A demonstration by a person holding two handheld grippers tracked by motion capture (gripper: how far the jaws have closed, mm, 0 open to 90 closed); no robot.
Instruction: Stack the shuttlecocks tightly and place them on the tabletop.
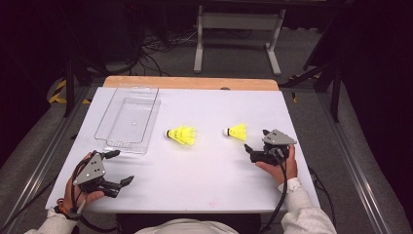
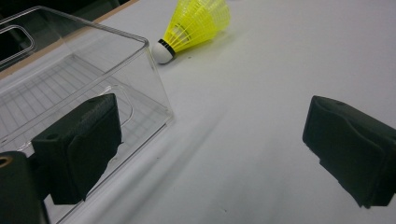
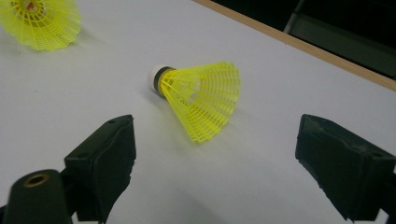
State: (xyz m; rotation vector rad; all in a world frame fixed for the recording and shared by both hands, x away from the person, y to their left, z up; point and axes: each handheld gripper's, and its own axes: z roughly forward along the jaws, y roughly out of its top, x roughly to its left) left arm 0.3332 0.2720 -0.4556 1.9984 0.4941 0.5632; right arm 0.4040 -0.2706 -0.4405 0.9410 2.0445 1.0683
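Two yellow shuttlecocks lie on their sides on the white table top (image 1: 204,180). The right shuttlecock (image 1: 237,131) (image 3: 201,95) has its white cork pointing left, and my right gripper (image 1: 256,140) (image 3: 224,168) stands open just short of its skirt, not touching it. The left shuttlecock (image 1: 181,135) (image 2: 196,23) (image 3: 39,21) lies near the table's middle, beside a clear plastic tray (image 1: 129,119) (image 2: 70,79). My left gripper (image 1: 122,167) (image 2: 212,149) rests open near the front left, by the tray's near corner, with nothing between its fingers.
The tray holds nothing and sits at the back left of the table. A wooden strip (image 1: 190,83) runs along the far edge. Beyond it are a grey floor, cables and a white stand (image 1: 238,29).
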